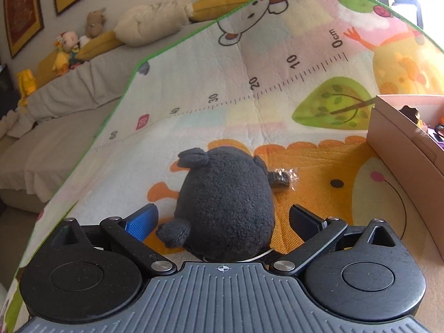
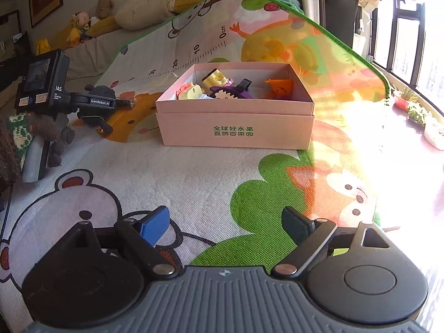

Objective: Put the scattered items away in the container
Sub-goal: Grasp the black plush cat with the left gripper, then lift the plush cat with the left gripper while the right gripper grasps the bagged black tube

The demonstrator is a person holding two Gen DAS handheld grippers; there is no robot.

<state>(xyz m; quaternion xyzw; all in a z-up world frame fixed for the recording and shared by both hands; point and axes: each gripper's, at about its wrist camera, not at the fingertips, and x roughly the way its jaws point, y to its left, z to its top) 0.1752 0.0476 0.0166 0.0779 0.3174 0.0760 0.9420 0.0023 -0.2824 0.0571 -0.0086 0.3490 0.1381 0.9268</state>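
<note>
At the far left of the right wrist view, the left gripper (image 2: 122,102) is seen from the side, held by a hand in a knitted glove (image 2: 41,133), with its camera block turned toward the viewer. Its jaws are spread wide around a dark grey plush toy (image 1: 224,205), which lies on the cartoon play mat (image 1: 194,83); in the left wrist view the blue pad (image 1: 141,222) stands just beside the toy's left flank and the black pad (image 1: 304,222) is kept slightly apart from its right flank, so the toy is bracketed but not pressed. Just beyond the plush, a small dark item in a clear wrapper (image 1: 283,177) is seen lying on the mat. Further right, a pink cardboard box (image 2: 236,130) printed with green characters is set on the mat, open at the top, and several small toys are gathered inside it: a cream and pink one (image 2: 190,91), a yellow one (image 2: 215,79), a purple-hatted figure (image 2: 227,91) and an orange one (image 2: 281,87). In the foreground of the right wrist view, the right gripper (image 2: 224,226) is held low over a bare stretch of mat, well short of the box, its jaws standing wide with nothing between them. A row of cushions and soft toys (image 2: 83,26) is lined up along the wall behind the mat.
</note>
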